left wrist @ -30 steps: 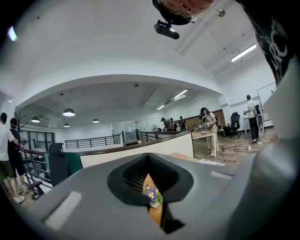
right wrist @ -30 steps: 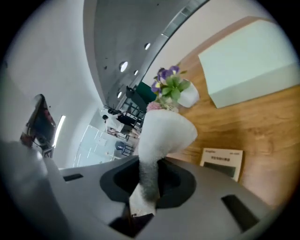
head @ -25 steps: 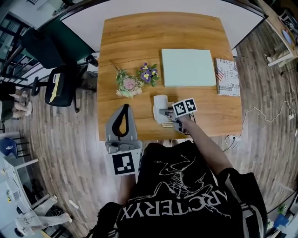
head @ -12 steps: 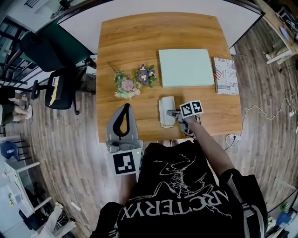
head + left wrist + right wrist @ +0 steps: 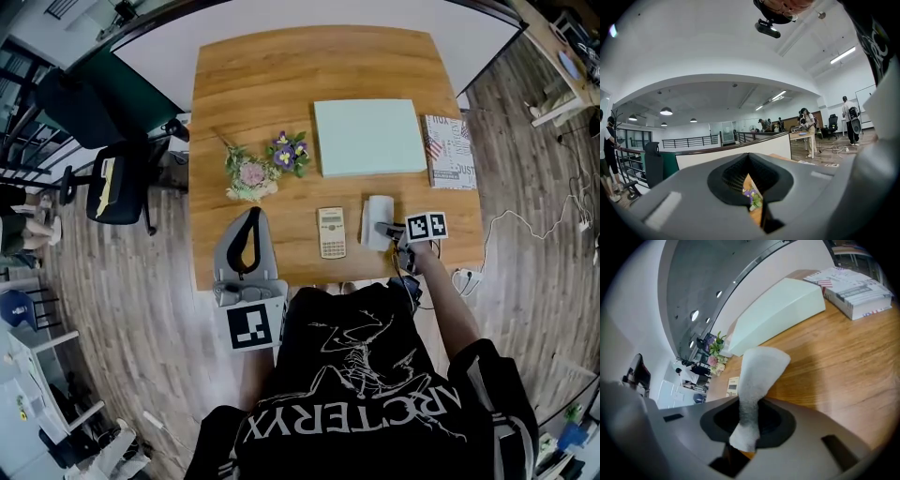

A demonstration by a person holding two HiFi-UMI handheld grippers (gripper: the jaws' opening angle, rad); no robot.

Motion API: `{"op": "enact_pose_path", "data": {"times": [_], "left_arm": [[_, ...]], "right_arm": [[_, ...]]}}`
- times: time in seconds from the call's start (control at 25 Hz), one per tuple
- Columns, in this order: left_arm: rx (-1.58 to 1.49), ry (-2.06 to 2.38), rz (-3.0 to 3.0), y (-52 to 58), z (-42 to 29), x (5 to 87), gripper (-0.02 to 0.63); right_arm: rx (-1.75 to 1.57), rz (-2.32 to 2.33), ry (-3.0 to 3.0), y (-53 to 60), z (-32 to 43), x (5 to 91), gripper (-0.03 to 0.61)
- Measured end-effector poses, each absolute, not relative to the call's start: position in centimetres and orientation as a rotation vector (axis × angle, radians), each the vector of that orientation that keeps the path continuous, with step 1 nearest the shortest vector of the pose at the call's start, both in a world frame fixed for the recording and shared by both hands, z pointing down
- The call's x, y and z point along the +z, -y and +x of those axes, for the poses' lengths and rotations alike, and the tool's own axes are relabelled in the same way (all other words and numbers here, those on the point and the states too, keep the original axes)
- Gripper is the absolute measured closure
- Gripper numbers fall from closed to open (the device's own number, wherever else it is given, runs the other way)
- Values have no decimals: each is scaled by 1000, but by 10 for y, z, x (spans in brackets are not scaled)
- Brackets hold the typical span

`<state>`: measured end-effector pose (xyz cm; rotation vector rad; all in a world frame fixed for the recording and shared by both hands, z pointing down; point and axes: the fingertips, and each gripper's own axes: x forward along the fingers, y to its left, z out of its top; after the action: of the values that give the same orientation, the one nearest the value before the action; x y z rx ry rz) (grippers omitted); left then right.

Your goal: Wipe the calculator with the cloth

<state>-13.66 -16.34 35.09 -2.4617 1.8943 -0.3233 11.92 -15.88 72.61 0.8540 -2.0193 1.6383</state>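
Observation:
The beige calculator (image 5: 331, 232) lies bare on the wooden table (image 5: 281, 84) near its front edge; it also shows small in the right gripper view as the calculator (image 5: 733, 386). The white cloth (image 5: 379, 221) lies to its right, apart from it. My right gripper (image 5: 385, 228) is shut on the cloth (image 5: 757, 380), which sticks out from between the jaws over the table. My left gripper (image 5: 246, 246) rests at the table's front left, jaws shut with nothing in them (image 5: 751, 197).
A pale green box (image 5: 366, 137) lies behind the calculator, a book (image 5: 451, 150) at the far right, small flowers (image 5: 265, 164) to the left. An office chair (image 5: 117, 178) stands left of the table. People stand far off in the left gripper view.
My right gripper has carried the cloth rightward, off the calculator, which now lies uncovered. The left gripper has stayed put.

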Motion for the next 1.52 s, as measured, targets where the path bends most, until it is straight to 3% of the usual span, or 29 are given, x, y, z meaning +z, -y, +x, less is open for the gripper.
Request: {"op": "enact_pose_path", "data": {"times": [0.16,0.36,0.68,1.2,1.52], "left_arm": [[-321,-1883,-2471,165,-134,351,604],[-316,-1875,-2476,166,-127,352,604],[-329,-1930,-2433,159,-141,350,604],[-325,-1885,-2476,163,-130,354,604],[-323,-1888,-2483,163,-127,356,604]], "right_arm": [[1654,754,2138,153,98,689,488],[1672,460,2237,134,10,661,488],[1707,322,2137,101,-74,692,488],[1666,448,2036,85,-34,723,488],[1710,590,1987,84,40,735,488]]}}
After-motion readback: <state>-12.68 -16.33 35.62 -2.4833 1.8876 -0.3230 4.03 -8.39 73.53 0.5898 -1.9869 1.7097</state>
